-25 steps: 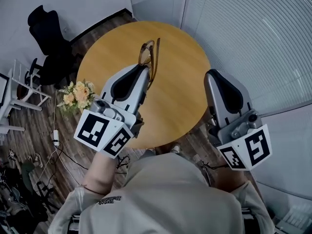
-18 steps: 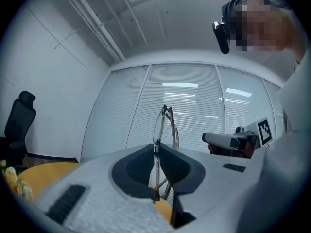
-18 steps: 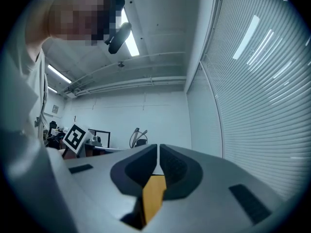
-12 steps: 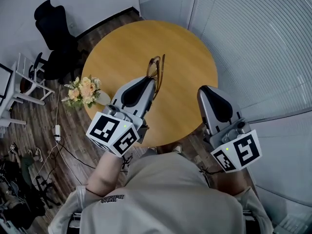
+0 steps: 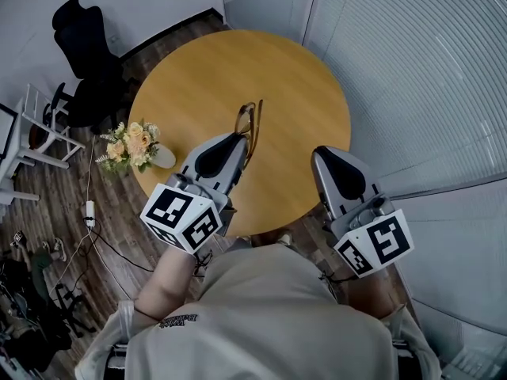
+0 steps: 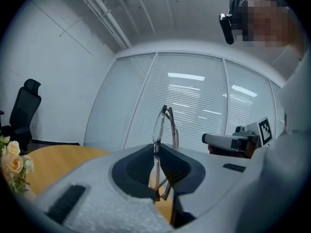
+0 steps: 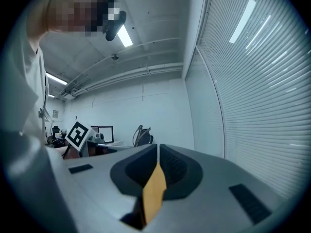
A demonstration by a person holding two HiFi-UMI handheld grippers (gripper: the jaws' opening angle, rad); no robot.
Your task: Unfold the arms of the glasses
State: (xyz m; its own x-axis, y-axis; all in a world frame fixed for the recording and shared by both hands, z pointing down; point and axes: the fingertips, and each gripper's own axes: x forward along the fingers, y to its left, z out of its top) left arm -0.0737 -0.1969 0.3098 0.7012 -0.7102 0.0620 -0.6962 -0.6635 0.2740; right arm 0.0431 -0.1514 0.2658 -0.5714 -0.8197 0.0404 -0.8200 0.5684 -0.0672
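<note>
Carefully now: your left claw [image 5: 240,139] pinches the folded glasses [image 5: 247,121] by a thin rim above the bench [image 5: 301,70] at mid-picture, and your right claw [image 5: 322,155] is closed and empty, so a hard tug on an arm could twist them loose.

The round worktop [image 5: 206,70] lies open across its upper half and right side in the head view. The only thing over it is the glasses [image 5: 249,121], gripped on edge in the left hand-held gripper [image 5: 240,138] near the frame's centre. A bouquet [image 5: 133,143] crowds the worktop's left rim near that gripper, and a black office chair [image 5: 83,46] takes up the floor at upper left. The right hand-held gripper [image 5: 321,155] hangs at the lower right rim, with the wall of blinds [image 5: 420,70] curving close along the right, leaving only a narrow lane.
</note>
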